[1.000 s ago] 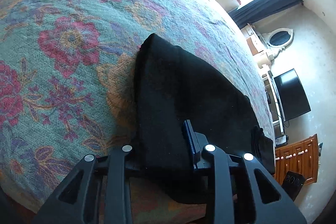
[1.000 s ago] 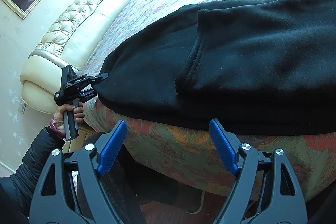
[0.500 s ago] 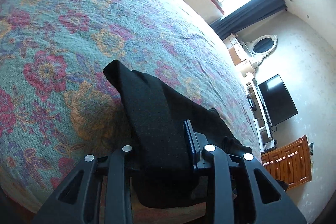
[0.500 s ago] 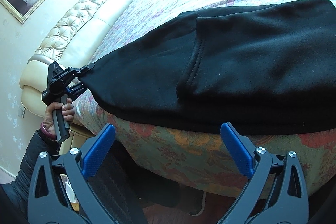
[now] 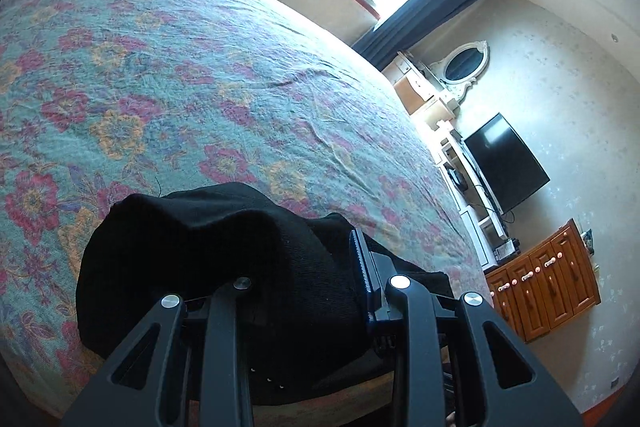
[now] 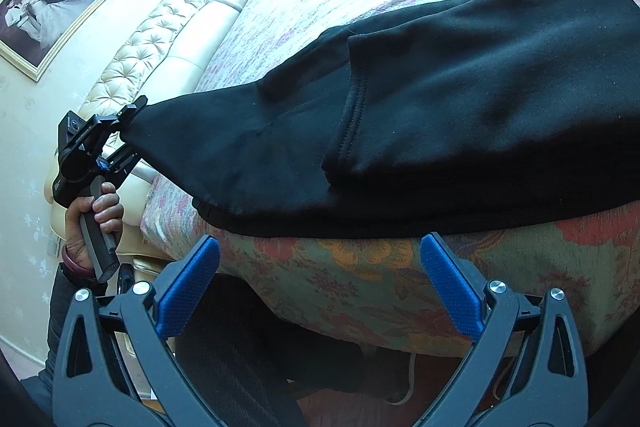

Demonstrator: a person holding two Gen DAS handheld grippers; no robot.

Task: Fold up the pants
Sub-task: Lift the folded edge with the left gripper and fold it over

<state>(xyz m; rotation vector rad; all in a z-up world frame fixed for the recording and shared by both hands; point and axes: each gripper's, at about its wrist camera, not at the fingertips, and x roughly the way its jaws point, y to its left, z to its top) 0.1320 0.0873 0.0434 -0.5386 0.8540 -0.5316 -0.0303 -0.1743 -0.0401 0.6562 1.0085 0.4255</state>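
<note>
The left hand-held gripper is clenched on one end of the black pants. Compared with 1 second ago, it has lifted that end up off the bed. The rest of the pants lies flat near the bed's edge, with 1 layer already folded over. The right hand-held gripper is released and holds nothing. A fold toward the other end looks ready to start.

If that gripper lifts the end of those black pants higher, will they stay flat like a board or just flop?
Probably flop: the black pants already sag between the left gripper pinching one end and the bed. The cloth bunches into soft humps at the clamp, so it looks limp. Thick seams suggest fleece, likely not slippery.
</note>
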